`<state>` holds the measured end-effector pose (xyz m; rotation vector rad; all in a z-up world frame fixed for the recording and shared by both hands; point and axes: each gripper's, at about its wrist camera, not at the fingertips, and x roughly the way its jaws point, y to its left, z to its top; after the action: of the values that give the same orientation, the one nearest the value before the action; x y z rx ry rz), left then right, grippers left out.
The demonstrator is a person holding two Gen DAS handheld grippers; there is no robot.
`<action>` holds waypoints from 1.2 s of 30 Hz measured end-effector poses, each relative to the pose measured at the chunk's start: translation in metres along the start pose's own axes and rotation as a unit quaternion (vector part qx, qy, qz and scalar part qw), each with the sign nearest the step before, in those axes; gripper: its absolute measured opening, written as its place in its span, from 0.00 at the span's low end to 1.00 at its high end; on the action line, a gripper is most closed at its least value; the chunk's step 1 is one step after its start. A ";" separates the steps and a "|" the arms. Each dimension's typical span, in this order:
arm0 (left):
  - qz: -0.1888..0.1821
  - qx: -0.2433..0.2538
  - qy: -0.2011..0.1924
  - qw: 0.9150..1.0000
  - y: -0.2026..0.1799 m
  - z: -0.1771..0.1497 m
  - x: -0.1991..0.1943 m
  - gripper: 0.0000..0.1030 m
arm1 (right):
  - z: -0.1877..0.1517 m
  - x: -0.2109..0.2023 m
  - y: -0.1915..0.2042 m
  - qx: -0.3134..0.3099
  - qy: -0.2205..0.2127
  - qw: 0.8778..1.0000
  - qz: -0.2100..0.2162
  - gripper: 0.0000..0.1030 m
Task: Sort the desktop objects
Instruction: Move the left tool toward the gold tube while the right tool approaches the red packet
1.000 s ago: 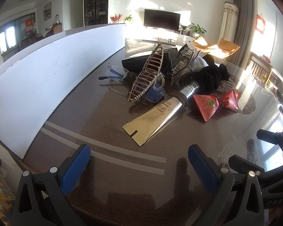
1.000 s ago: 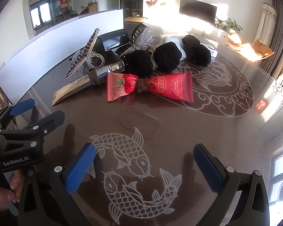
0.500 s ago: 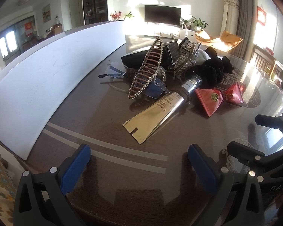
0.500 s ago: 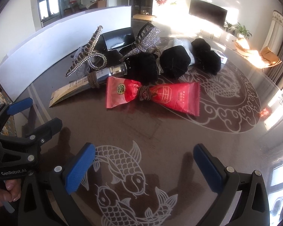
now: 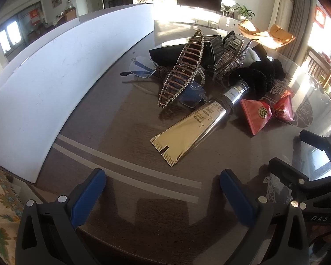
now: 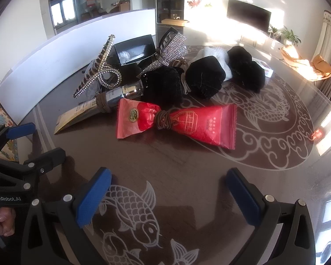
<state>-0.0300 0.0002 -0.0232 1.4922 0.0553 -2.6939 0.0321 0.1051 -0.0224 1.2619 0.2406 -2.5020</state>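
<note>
Both grippers are hovering low over the table (image 5: 112, 132), short of the pile, nothing picked yet. The left gripper (image 5: 163, 190) is standing with jaws wide and empty, aimed along the gold tube (image 5: 187, 132), whose flat crimped end is lying nearest it; probably the easiest first grab from this side. The right gripper (image 6: 167, 192) is likewise spread wide and empty, facing the red packet (image 6: 176, 123), which is cinched at its middle by a brown hair tie (image 6: 164, 121) and lying flat, clear of the heap on the near side.

Everything to be sorted is sitting in one cluster mid-table: the tube's silver cap is pushing into a black scrunchie (image 6: 163, 86), a rhinestone hair claw (image 5: 183, 70) is leaning over a pair of glasses (image 5: 141, 68), a second sparkly claw (image 6: 170, 50) is propped against a black case (image 6: 134, 48). The white board (image 5: 44, 70) is fencing the far-left edge, likely keeping things from sliding off.

Judgement: sorting is just beginning.
</note>
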 end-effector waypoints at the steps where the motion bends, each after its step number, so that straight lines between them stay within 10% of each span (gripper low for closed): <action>1: 0.002 -0.003 0.009 1.000 0.000 0.002 0.001 1.00 | 0.000 0.000 0.000 0.000 0.000 1.000 0.000 1.00; 28: 0.007 -0.014 0.134 0.991 0.006 0.046 0.004 1.00 | 0.000 -0.001 0.000 0.001 0.000 1.000 0.001 1.00; 36: 0.021 -0.043 0.114 0.992 0.008 0.045 -0.007 1.00 | 0.000 -0.001 0.000 0.001 -0.001 1.000 0.001 1.00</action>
<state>-0.0638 -0.0099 0.0065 1.7453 0.1459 -2.4425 0.0322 0.1055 -0.0219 1.2611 0.2370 -2.5023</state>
